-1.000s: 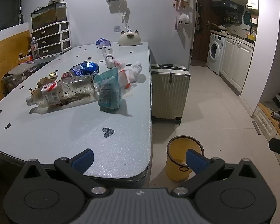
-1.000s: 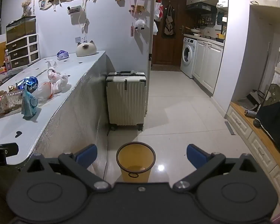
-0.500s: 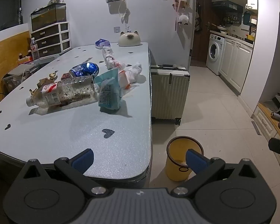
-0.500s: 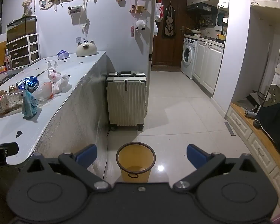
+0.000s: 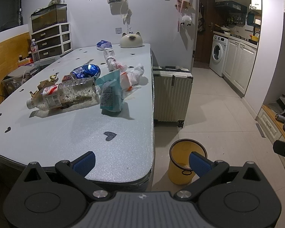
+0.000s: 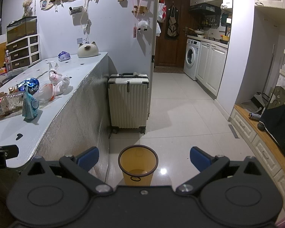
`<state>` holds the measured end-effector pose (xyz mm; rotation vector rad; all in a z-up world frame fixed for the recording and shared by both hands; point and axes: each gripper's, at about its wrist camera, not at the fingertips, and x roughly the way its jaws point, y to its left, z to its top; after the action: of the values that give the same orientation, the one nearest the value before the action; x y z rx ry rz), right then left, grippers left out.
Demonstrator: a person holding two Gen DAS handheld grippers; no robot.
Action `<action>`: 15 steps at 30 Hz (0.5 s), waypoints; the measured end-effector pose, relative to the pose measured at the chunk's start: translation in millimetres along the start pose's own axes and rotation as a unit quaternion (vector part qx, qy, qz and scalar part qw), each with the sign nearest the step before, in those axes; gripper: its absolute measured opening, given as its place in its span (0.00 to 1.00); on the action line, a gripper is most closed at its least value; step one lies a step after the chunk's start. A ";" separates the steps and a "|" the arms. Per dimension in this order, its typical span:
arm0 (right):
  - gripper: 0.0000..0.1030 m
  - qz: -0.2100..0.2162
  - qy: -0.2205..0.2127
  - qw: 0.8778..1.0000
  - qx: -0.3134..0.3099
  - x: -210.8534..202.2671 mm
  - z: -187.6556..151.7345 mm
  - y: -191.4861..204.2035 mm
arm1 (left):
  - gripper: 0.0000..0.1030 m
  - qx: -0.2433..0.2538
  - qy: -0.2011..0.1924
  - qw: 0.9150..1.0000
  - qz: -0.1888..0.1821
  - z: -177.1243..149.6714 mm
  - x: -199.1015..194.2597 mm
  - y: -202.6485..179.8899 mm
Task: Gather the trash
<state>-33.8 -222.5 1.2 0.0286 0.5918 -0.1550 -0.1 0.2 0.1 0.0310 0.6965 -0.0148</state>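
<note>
Left gripper (image 5: 141,160): jaws wide, empty, bottom centre. Table (image 5: 66,136) left w/ plastic bottle (image 5: 62,95), teal pouch (image 5: 111,93), blue can (image 5: 86,70), white bags (image 5: 123,72). Yellow bin (image 5: 178,169) lower right, on floor.

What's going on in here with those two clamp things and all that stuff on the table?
A person holds two grippers to clear trash. Both the left gripper and the right gripper are open and empty. The plastic bottle, teal packet, blue wrapper and white bags lie untouched on the table. The yellow bin waits on the floor beside it.
</note>
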 end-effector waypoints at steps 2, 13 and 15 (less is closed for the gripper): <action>1.00 0.000 0.000 1.000 0.000 -0.2 0.0 0.0 | 1.00 0.000 0.000 1.000 0.001 0.1 0.1 0.0; 1.00 0.000 0.000 1.000 -0.001 -0.4 0.3 0.6 | 1.00 0.000 -0.001 1.000 0.000 -0.1 -0.2 -0.1; 1.00 0.001 0.000 1.000 -0.002 -0.3 0.2 0.5 | 1.00 0.000 -0.001 1.000 0.001 -0.1 -0.2 -0.2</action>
<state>-33.9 -222.0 1.6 0.0255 0.5917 -0.1521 -0.3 0.1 0.1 0.0321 0.6945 -0.0139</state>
